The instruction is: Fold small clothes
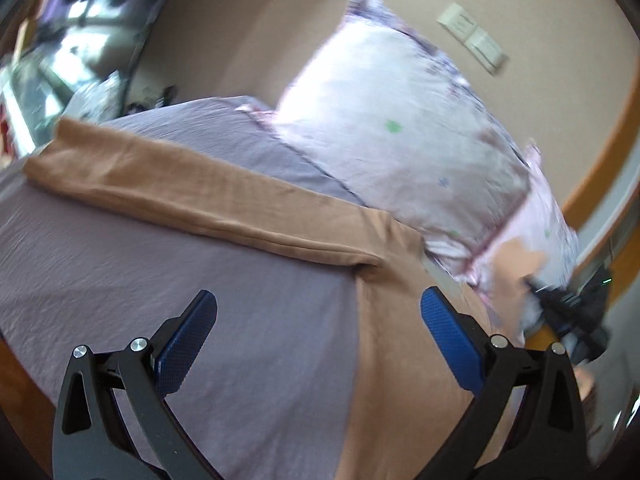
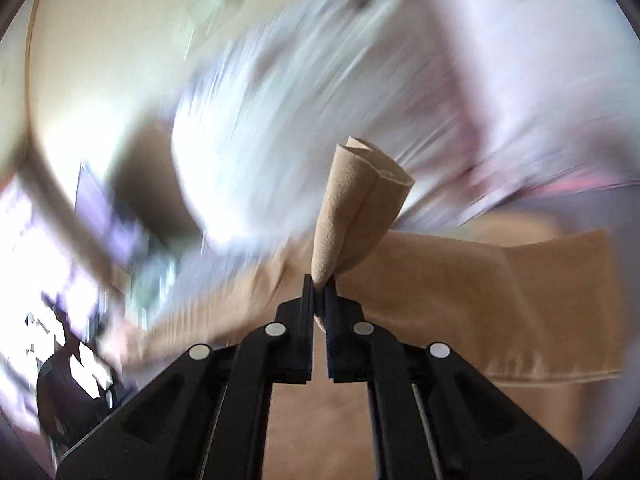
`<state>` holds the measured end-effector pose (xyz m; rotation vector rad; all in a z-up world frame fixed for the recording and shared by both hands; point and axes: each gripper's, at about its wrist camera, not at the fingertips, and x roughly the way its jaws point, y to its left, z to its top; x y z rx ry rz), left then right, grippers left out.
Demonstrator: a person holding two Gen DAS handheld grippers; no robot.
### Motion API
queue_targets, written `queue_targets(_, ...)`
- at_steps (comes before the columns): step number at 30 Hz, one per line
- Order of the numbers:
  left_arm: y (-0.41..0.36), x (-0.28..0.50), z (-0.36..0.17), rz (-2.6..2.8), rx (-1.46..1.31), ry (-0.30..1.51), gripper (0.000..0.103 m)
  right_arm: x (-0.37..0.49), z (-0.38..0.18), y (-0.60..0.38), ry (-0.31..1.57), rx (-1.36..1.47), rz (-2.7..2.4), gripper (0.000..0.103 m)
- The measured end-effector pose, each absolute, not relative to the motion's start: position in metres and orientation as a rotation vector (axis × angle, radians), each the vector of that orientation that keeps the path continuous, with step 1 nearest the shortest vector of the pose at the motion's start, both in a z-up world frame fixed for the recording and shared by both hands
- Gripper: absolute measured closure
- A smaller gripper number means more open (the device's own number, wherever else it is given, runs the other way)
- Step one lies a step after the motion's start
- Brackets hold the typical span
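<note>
A tan long-sleeved garment point(image 1: 392, 320) lies on the lilac bed sheet point(image 1: 180, 264), one sleeve point(image 1: 168, 180) stretched out to the far left. My left gripper point(image 1: 318, 312) is open and empty, hovering above the sheet beside the garment's body. My right gripper point(image 2: 319, 286) is shut on a bunched fold of the tan garment point(image 2: 356, 208), which sticks up past the fingertips; the rest of the cloth point(image 2: 500, 304) trails below to the right. The right wrist view is heavily blurred. The right gripper also shows in the left wrist view point(image 1: 568, 304) at the far right.
A pale floral pillow point(image 1: 400, 120) leans against the beige wall at the head of the bed. Wall switches point(image 1: 472, 36) sit above it. A wooden headboard rim point(image 1: 608, 148) curves at right. A window area point(image 1: 72, 20) is at far left.
</note>
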<state>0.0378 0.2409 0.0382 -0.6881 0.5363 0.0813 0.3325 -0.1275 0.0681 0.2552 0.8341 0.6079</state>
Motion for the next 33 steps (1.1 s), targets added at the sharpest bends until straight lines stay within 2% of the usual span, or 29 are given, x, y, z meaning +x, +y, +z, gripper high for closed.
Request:
queue_targets(3, 0.265, 0.03, 0.034, 0.146, -0.746, 0.536, 0.001, 0.334, 0.02, -0.063, 1.046, 0.196, 0.732, 0.087)
queue_targets(4, 0.278, 0.027, 0.033, 0.164, -0.777, 0.531, 0.001, 0.33, 0.016, -0.06, 1.052, 0.209, 0.749, 0.078)
queue_targets(5, 0.285, 0.025, 0.031, 0.173, -0.796, 0.526, 0.001, 0.328, 0.016, -0.063, 1.033, 0.237, 0.764, 0.061)
queue_targets(7, 0.303, 0.023, 0.029, 0.203, -0.848, 0.515, 0.001, 0.327, 0.026, -0.081, 0.968, 0.282, 0.742, 0.04)
queue_targets(8, 0.315, 0.023, 0.026, 0.224, -0.878, 0.514, 0.001, 0.325, 0.032, -0.09, 0.938, 0.3, 0.732, 0.036)
queue_targets(9, 0.325, 0.024, 0.024, 0.246, -0.905, 0.518, 0.002, 0.324, 0.036, -0.099, 0.917, 0.31, 0.725, 0.035)
queue_targets(12, 0.352, 0.03, 0.009, 0.284, -1.018, 0.535, 0.019, 0.306, 0.039, -0.128, 0.879, 0.321, 0.691, 0.027)
queue_targets(15, 0.369, 0.033, -0.002, 0.338, -1.104, 0.551, 0.026, 0.292, 0.036, -0.147, 0.878, 0.336, 0.668, 0.025)
queue_targets(20, 0.385, 0.032, -0.006, 0.401, -1.179, 0.56, 0.03, 0.28, 0.039, -0.169, 0.881, 0.39, 0.684, 0.024)
queue_targets(23, 0.394, 0.033, -0.005, 0.471, -1.194, 0.578, 0.042, 0.278, 0.038, -0.169, 0.883, 0.407, 0.711, 0.023)
queue_targets(24, 0.397, 0.034, -0.006, 0.498, -1.192, 0.586, 0.051, 0.276, 0.037, -0.169, 0.884, 0.409, 0.724, 0.023)
queue_targets(25, 0.4, 0.034, -0.007, 0.525, -1.183, 0.597, 0.065, 0.275, 0.037, -0.171, 0.883, 0.41, 0.734, 0.022)
queue_targets(28, 0.41, 0.038, -0.011, 0.561, -1.156, 0.625, 0.093, 0.268, 0.044, -0.182, 0.872, 0.411, 0.743, 0.022)
queue_targets(31, 0.408, 0.05, 0.003, 0.574, -1.061, 0.65, 0.098, 0.263, 0.048, -0.201, 0.838, 0.408, 0.727, 0.02)
queue_targets(33, 0.386, 0.068, 0.036, 0.54, -0.928, 0.629, 0.098, 0.258, 0.054, -0.221, 0.797, 0.403, 0.685, 0.02)
